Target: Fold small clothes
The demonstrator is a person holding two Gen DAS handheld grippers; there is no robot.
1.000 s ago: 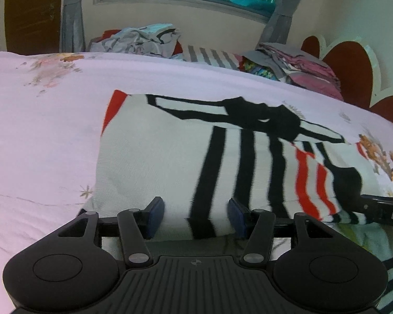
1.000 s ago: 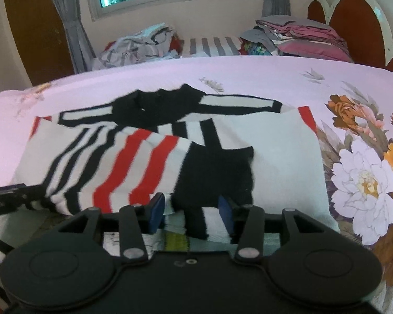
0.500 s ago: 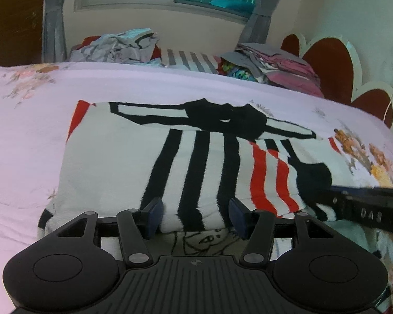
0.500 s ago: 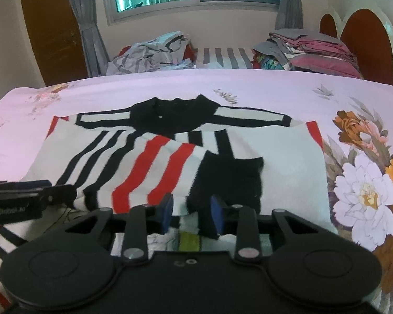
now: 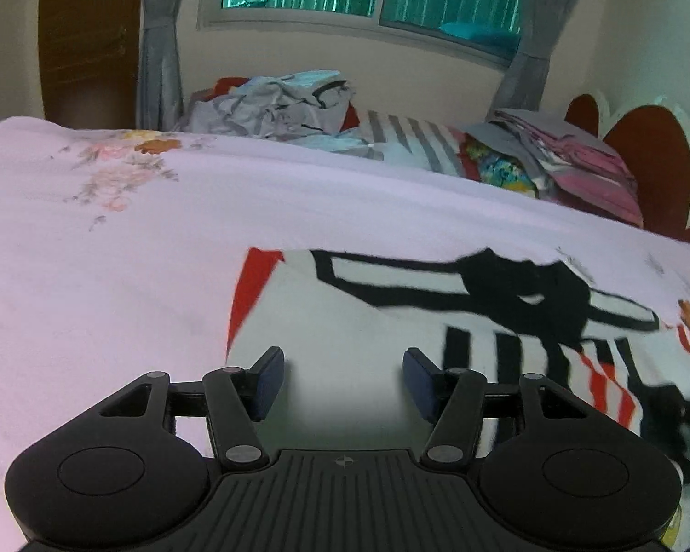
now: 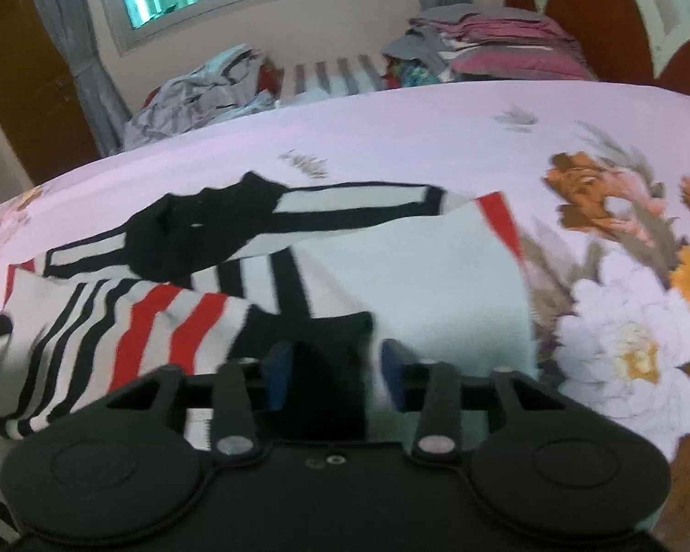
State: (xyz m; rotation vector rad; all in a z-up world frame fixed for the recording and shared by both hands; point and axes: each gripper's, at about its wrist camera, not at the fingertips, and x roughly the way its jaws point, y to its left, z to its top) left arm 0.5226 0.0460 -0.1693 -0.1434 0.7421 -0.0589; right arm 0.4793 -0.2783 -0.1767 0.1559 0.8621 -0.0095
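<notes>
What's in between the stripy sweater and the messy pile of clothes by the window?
Only bare pink flowered bedsheet lies between the striped sweater and the rumpled clothes pile. The left wrist view shows it best.

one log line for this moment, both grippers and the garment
left gripper: open over white part of sweater | right gripper: closing, black cuff between jaws | sweater: flat on bed, sleeve folded in
</notes>
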